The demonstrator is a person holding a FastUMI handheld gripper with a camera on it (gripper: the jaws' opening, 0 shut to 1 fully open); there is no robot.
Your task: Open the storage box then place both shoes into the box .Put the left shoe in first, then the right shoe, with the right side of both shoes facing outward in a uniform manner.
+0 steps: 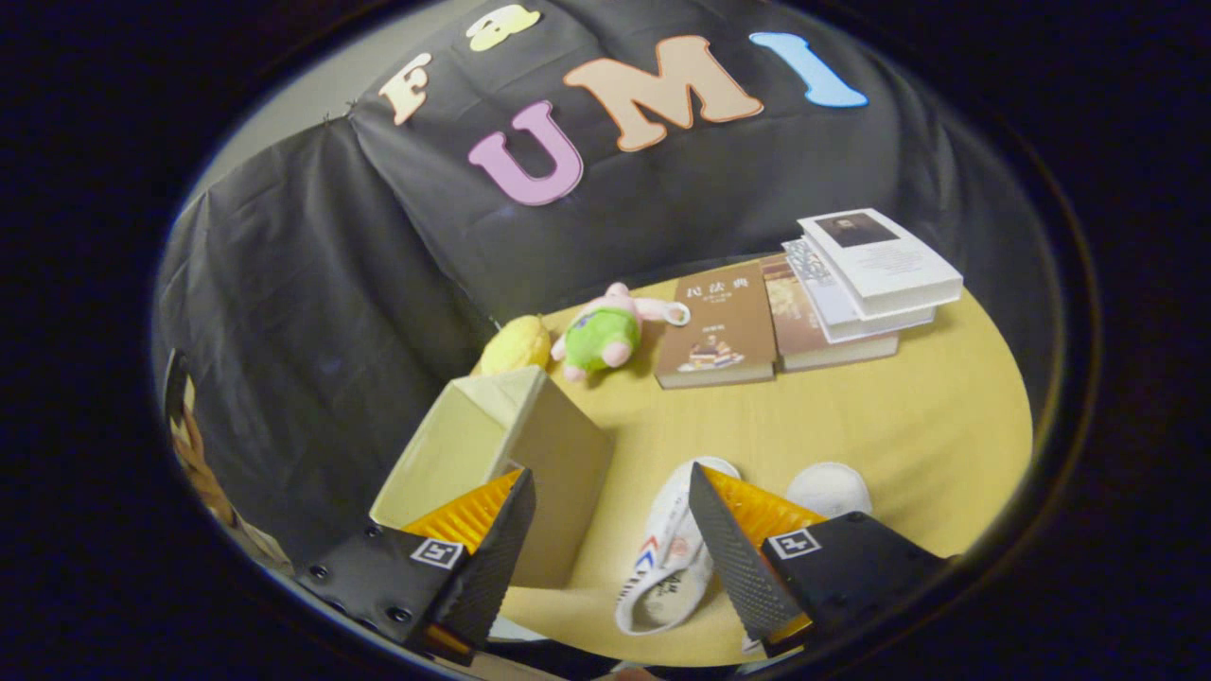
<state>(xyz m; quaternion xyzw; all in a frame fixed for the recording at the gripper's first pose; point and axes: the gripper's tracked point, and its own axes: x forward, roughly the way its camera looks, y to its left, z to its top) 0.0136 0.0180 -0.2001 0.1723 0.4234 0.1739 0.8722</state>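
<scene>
A pale yellow storage box point(492, 445) stands on the wooden table, its lid down; the left finger overlaps its near corner in view. Two white shoes lie to the right of the box. One shoe point(667, 558), with red and blue marks on its side, shows in the gap between the fingers and partly behind the right finger. The other shoe point(831, 488) shows just its rounded toe beyond the right finger. My gripper point(610, 497) is open, held above the table, with nothing between its fingers.
Beyond the box lie a yellow lemon-like toy point(516, 345) and a green and pink plush toy point(605, 331). A brown book point(719, 326) and a stack of books point(866, 279) sit at the table's far side, against the black cloth wall.
</scene>
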